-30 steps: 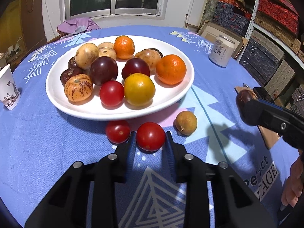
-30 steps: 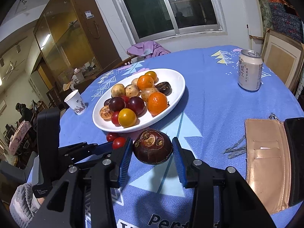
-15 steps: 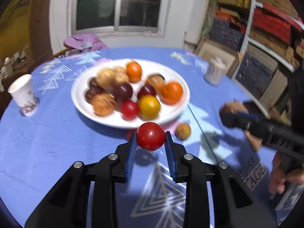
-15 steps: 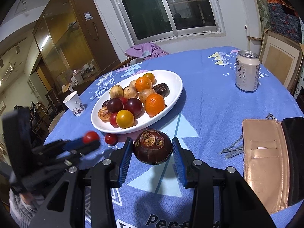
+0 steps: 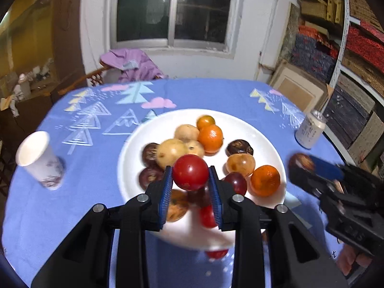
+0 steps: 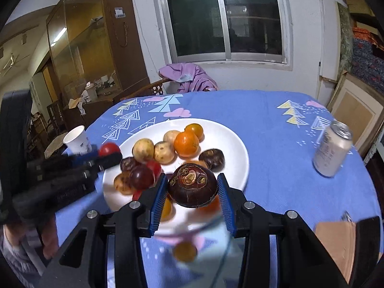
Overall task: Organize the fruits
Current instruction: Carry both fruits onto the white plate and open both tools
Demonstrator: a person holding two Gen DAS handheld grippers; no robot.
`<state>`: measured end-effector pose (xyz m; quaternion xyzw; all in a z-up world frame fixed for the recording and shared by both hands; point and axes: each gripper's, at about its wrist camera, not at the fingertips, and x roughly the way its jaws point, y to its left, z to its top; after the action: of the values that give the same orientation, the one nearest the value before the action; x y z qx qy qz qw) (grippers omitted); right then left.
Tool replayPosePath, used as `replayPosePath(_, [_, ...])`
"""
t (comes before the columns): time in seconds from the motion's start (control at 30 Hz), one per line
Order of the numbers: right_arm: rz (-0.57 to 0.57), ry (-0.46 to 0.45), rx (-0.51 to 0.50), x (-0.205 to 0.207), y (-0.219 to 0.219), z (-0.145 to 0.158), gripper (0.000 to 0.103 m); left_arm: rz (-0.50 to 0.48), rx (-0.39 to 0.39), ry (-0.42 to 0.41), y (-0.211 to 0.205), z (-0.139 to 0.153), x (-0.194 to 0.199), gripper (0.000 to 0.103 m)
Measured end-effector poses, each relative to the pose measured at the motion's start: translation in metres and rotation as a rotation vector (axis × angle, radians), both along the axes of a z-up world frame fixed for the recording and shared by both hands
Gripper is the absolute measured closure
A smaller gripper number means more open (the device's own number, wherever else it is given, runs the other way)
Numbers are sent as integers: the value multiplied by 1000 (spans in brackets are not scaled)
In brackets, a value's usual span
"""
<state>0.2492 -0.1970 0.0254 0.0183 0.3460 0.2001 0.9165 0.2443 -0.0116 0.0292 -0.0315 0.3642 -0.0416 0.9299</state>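
Note:
My left gripper [image 5: 190, 180] is shut on a red tomato [image 5: 190, 172] and holds it in the air over the near part of the white plate [image 5: 259, 124]. My right gripper [image 6: 192, 193] is shut on a dark purple-brown round fruit [image 6: 192, 184], raised above the plate's near rim [image 6: 236, 144]. The plate holds several fruits: oranges, tan, dark purple, red and yellow ones. A red tomato [image 5: 216, 254] and a small tan fruit [image 6: 184, 251] lie on the blue tablecloth in front of the plate. Each gripper shows in the other's view: the left [image 6: 105, 154], the right [image 5: 302, 165].
A drink can [image 6: 332, 151] stands on the right of the table. A paper cup [image 5: 39, 159] stands on the left. A tan wallet [image 6: 336, 242] lies at the near right. A chair with purple cloth [image 5: 129, 64] is behind the table.
Both grippers have risen and moved forward over the plate, each carrying its fruit. The left lifted the red tomato off the tablecloth.

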Motion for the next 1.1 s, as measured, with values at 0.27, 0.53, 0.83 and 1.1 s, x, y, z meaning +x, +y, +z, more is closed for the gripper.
replayPosePath(0.27, [-76, 102, 29, 68, 1, -25, 60, -52, 20, 42, -20, -28, 41, 73])
replayPosePath(0.53, [-92, 114, 170, 58, -19, -24, 39, -20, 1, -8, -12, -23, 29, 51])
replayPosePath(0.83, [-116, 70, 183, -28, -51, -22, 38, 27, 69, -93, -1, -7, -52, 47])
replayPosePath(1.1, [-90, 17, 130, -91, -57, -29, 34, 74, 105, -109, 0, -18, -112, 43])
